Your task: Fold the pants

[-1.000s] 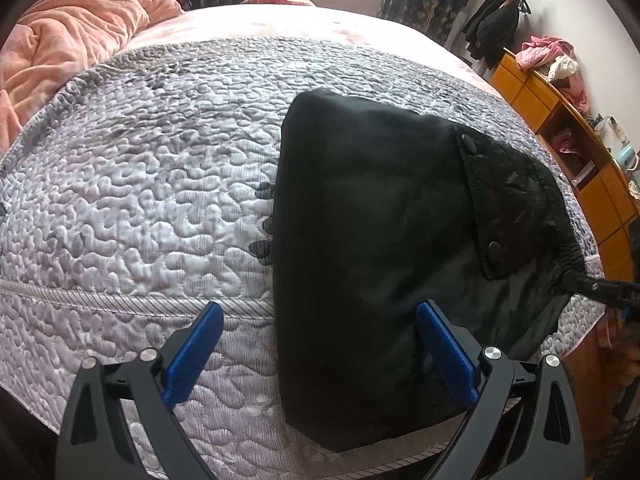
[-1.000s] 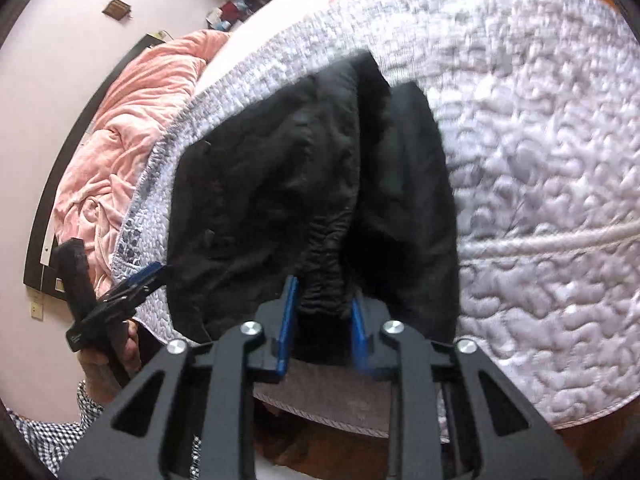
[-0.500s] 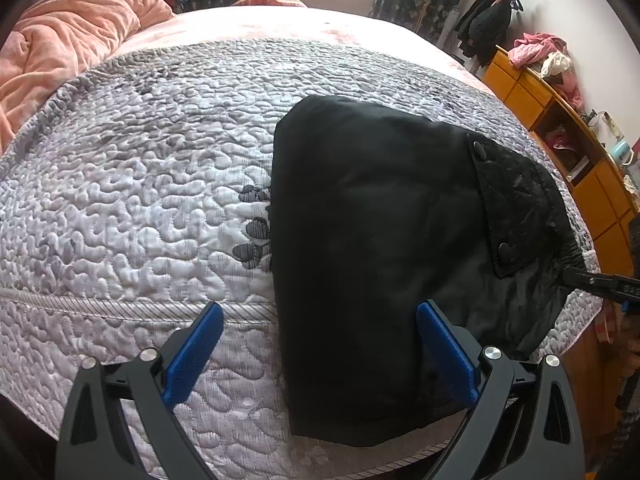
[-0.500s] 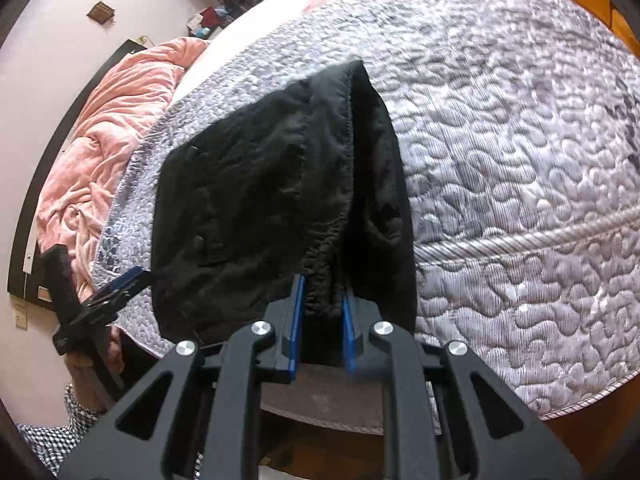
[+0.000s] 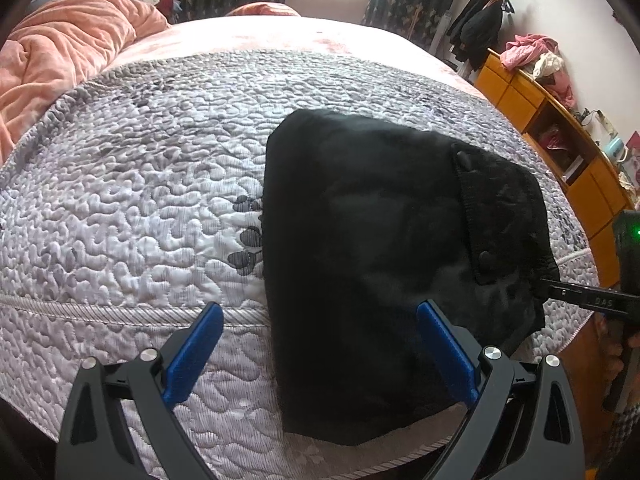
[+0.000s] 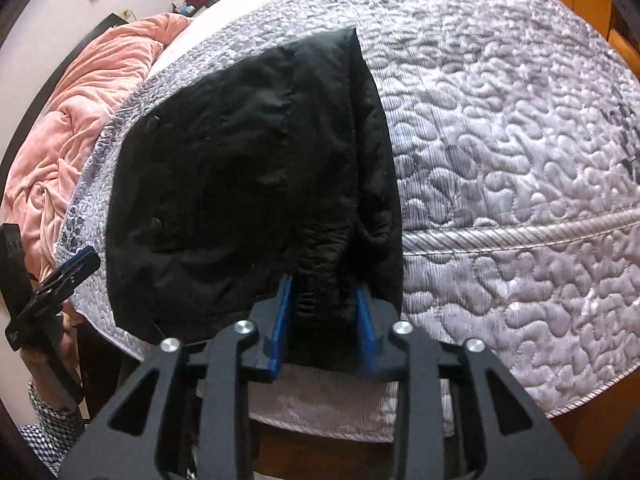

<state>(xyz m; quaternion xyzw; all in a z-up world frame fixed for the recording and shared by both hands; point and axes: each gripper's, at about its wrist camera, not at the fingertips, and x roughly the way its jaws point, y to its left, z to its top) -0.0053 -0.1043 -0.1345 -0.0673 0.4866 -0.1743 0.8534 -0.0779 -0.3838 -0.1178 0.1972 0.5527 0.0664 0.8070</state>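
- The black pants (image 5: 372, 248) lie as a folded bundle on the quilted bed (image 5: 132, 208), at the near edge, with the bottom of the bundle hanging just over the mattress piping at 6 o'clock in the left wrist view.
- The right gripper (image 6: 323, 320) has its fingers (image 6: 280, 320) partly apart, with the gathered waistband bunched between them. From this angle I can't tell whether they are really pinching the cloth.
- The left gripper (image 5: 318, 352) is spread wide and holds nothing. Its right finger sits over the black cloth and its left finger over bare quilt, at 7 o'clock from the bundle.
- Risk: the waistband corner is at the bed edge, so a loose release there could let its weight drag the top layer off and undo the fold.
- Risk: the fabric looks slick, so the stacked layers could slide sideways if the right gripper tugs toward 6 o'clock as it lets go.
- Risk: the free left gripper could snag the bundle's edge if it drops carelessly.
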